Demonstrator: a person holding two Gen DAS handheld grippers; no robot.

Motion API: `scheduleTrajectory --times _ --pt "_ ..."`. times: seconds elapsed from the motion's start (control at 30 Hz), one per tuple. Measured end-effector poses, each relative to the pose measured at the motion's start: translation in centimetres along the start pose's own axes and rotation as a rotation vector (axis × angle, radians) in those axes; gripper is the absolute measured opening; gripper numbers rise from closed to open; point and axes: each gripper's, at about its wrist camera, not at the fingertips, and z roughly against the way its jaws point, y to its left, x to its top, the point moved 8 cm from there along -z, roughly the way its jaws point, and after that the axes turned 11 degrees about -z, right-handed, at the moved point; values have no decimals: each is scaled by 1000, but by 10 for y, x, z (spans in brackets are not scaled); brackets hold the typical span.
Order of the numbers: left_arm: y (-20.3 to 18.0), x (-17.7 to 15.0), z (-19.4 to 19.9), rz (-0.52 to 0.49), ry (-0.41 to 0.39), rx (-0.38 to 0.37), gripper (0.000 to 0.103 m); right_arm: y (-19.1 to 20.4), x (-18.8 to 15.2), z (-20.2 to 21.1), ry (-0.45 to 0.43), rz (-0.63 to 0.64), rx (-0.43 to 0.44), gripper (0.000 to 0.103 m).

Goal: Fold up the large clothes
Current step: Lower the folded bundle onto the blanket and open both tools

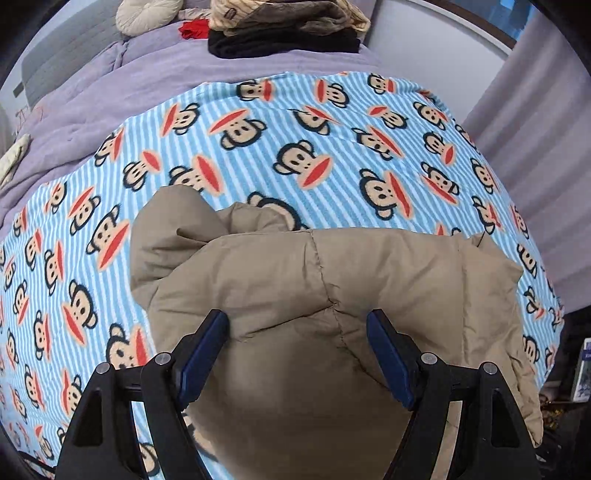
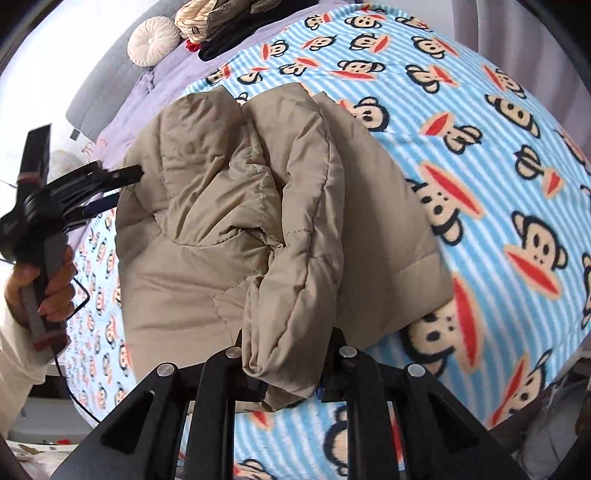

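A tan padded jacket [image 1: 332, 280] lies bunched on a blue striped monkey-print blanket [image 1: 258, 147]. My left gripper [image 1: 299, 328] is open, its blue-padded fingers [image 1: 207, 350] spread over the jacket's near part. In the right wrist view the jacket [image 2: 207, 229] lies partly folded, and my right gripper [image 2: 284, 365] is shut on the end of its sleeve [image 2: 291, 295], which hides the fingertips. The left gripper [image 2: 122, 184] also shows there at the jacket's left edge, held by a hand.
A pile of folded clothes [image 1: 284, 26] and a round cream cushion [image 1: 147, 11] lie at the far end of the purple bedspread [image 1: 129, 81]. A grey headboard [image 2: 107, 81] stands beyond. The bed's right edge drops off by a curtain [image 1: 535, 110].
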Motion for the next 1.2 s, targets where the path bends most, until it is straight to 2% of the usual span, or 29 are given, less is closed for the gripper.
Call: scheduleTrajectory --times 0.13,0.33,0.43,0.53,0.67,0.77,0.83,0.97,1.03,1.2 --pt "-30 12 -28 -41 25 -7 82 -29 4 -13 14 -74 -12 19" --pt "-40 18 -41 -57 59 31 83 -59 10 -26 70 -166 63 21" --pt "-37 17 -42 -49 68 32 83 -71 18 -9 78 -211 83 27" --pt "-36 17 -43 -37 77 38 83 -83 32 22 27 -225 86 27" --pt "-34 17 -43 -23 86 48 83 -69 57 61 -46 -139 157 28" --pt "-34 17 -43 -14 88 62 84 -39 63 72 -31 -8 232 28" --pt "-33 17 -42 -6 88 76 85 -23 59 57 8 82 209 28" --pt "-30 16 -28 25 70 85 85 -27 36 -2 140 180 42 27" --pt "-30 13 -14 30 50 86 85 -36 25 -19 182 181 42 26" --pt "-25 -9 23 82 10 42 85 -41 22 -26 197 194 56 26"
